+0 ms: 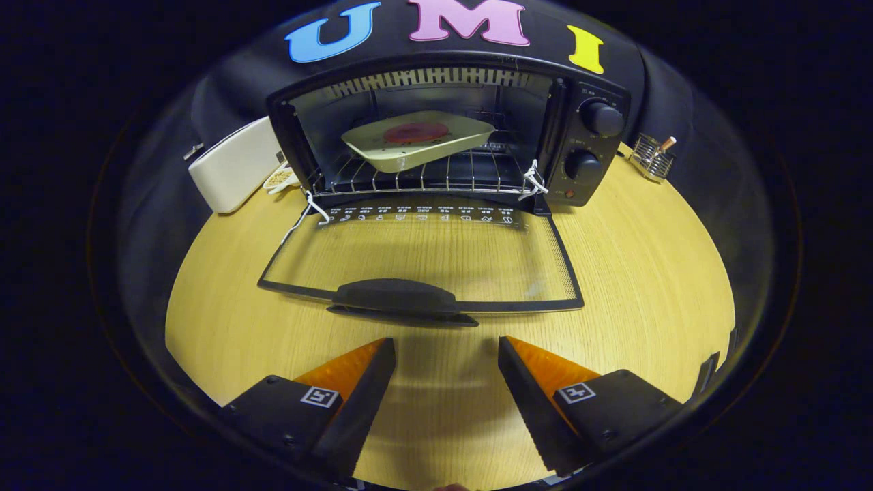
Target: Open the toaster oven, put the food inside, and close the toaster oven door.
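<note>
the table spans the middle of the frame. the oven stands at upper centre, its door folded flat toward the gripper. a tray of food rests tilted on the rack inside. the gripper, lower centre, is spread wide and holds nothing.

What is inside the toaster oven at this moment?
A pale tray with a red food item rests on the wire rack inside the toaster oven. The gripper is open, short of the lowered door.
</note>
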Demonstrator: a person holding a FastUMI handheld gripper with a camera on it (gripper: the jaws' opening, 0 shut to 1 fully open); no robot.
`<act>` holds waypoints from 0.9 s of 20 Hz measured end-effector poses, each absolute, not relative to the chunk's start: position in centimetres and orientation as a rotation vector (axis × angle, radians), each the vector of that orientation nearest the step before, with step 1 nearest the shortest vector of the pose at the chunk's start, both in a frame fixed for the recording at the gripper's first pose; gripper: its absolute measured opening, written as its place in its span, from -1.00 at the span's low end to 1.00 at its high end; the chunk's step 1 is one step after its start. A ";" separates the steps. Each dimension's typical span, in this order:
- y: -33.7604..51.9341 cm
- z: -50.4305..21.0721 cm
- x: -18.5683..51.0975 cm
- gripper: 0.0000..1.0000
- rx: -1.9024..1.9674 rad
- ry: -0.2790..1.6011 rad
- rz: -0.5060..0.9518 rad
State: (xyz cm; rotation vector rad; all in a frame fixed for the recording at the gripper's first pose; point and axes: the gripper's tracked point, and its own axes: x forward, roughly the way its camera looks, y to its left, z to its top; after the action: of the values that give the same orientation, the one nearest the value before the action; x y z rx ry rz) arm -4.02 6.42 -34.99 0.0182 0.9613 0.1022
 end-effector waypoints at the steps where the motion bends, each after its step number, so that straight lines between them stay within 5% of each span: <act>1: 6.4 -35.2 -3.8 0.99 0.012 0.966 0.099; 18: 7.0 -30.3 -2.6 0.99 0.005 0.887 0.191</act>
State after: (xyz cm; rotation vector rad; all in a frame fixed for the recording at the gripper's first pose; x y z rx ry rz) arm -2.60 7.03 -30.27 0.0054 0.8873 0.1907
